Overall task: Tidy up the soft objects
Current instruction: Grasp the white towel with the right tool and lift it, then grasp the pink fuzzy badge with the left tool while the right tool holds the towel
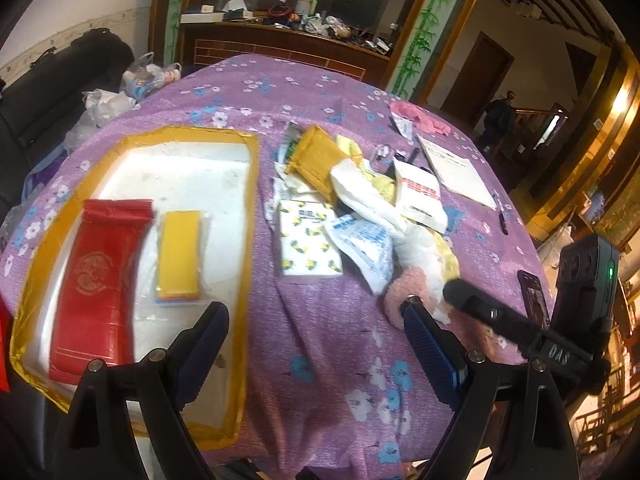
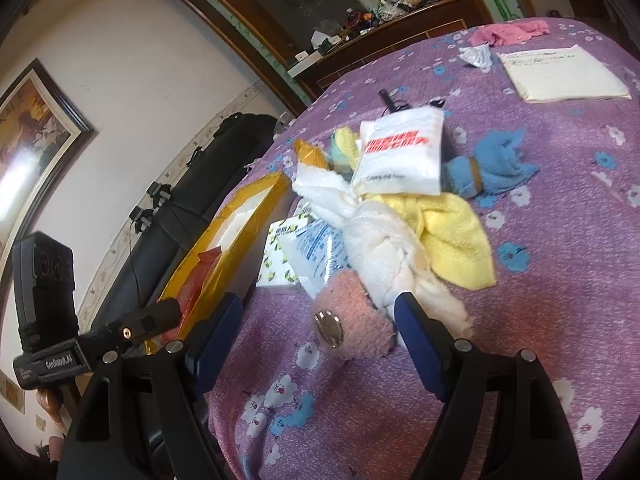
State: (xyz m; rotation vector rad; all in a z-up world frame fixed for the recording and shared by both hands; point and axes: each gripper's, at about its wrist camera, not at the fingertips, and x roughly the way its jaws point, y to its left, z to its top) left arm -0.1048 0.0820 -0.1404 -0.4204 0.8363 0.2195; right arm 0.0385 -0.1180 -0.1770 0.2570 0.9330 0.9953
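Note:
A yellow-rimmed white tray (image 1: 250,216) lies at the left of the purple flowered tablecloth (image 1: 328,360). It holds a red packet (image 1: 96,280) and a yellow pad in clear wrap (image 1: 180,256). Right of it is a heap: a lemon-print tissue pack (image 1: 308,240), a blue-and-white pouch (image 1: 364,244), white towel (image 2: 376,232), yellow towel (image 2: 456,232), a red-printed tissue pack (image 2: 400,152) and a pink fluffy piece (image 2: 360,320) with a metal clip. My left gripper (image 1: 316,320) hangs open over bare cloth between tray and heap. My right gripper (image 2: 320,316) is open, the pink piece between its fingers, unpressed.
A blue cloth (image 2: 492,164), a paper pad (image 2: 560,72) and a pink rag (image 2: 508,34) lie farther back. A phone (image 1: 534,300) and a pen (image 1: 502,216) rest near the right table edge. Black bags (image 1: 60,80) and a cluttered cabinet (image 1: 280,36) stand beyond.

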